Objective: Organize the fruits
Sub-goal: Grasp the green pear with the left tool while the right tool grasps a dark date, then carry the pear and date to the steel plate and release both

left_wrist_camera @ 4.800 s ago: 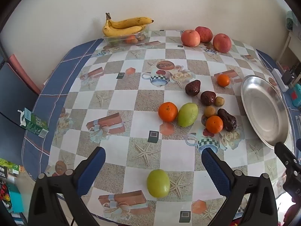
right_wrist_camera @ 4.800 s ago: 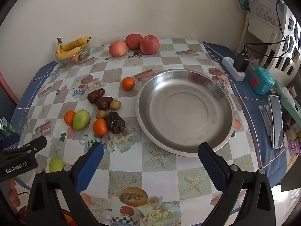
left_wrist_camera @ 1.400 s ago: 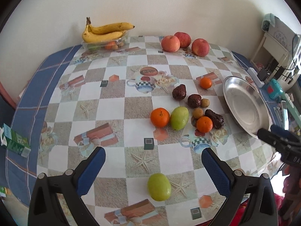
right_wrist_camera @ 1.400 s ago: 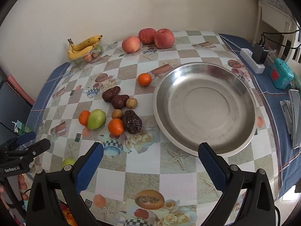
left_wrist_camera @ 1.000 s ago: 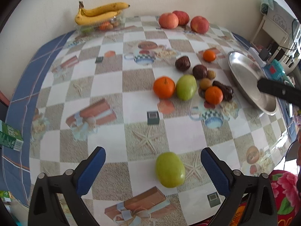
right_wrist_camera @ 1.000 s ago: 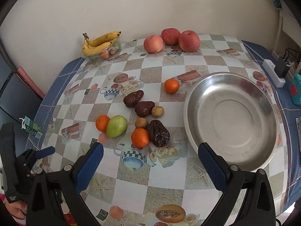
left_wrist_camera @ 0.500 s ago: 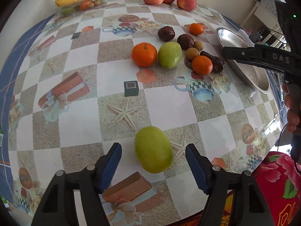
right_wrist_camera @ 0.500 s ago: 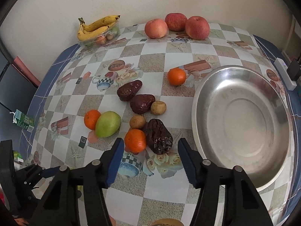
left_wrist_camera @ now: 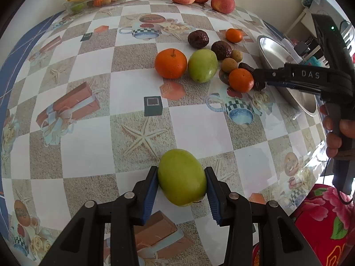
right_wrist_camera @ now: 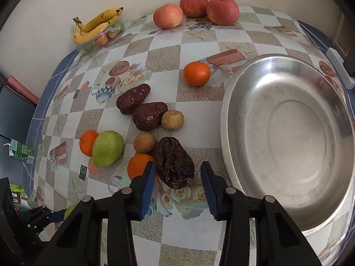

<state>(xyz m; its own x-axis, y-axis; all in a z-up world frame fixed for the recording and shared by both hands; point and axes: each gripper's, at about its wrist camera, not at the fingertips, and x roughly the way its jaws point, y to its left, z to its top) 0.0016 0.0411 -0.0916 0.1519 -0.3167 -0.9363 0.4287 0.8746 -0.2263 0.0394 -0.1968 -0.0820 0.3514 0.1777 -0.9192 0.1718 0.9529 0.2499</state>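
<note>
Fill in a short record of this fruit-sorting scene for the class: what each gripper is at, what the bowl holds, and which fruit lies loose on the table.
left gripper: pads against the green fruit, jaws just closed in
right gripper: astride the dark wrinkled fruit, jaws just closing, gap beside the right pad
metal bowl: no fruit inside
loose fruit: apples, bananas, oranges

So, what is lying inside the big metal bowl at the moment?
Nothing that shows: the metal bowl has a bare, shiny bottom in the right wrist view, with no fruit in it. Only a small piece of its near rim is covered by the right gripper's own arm.
</note>
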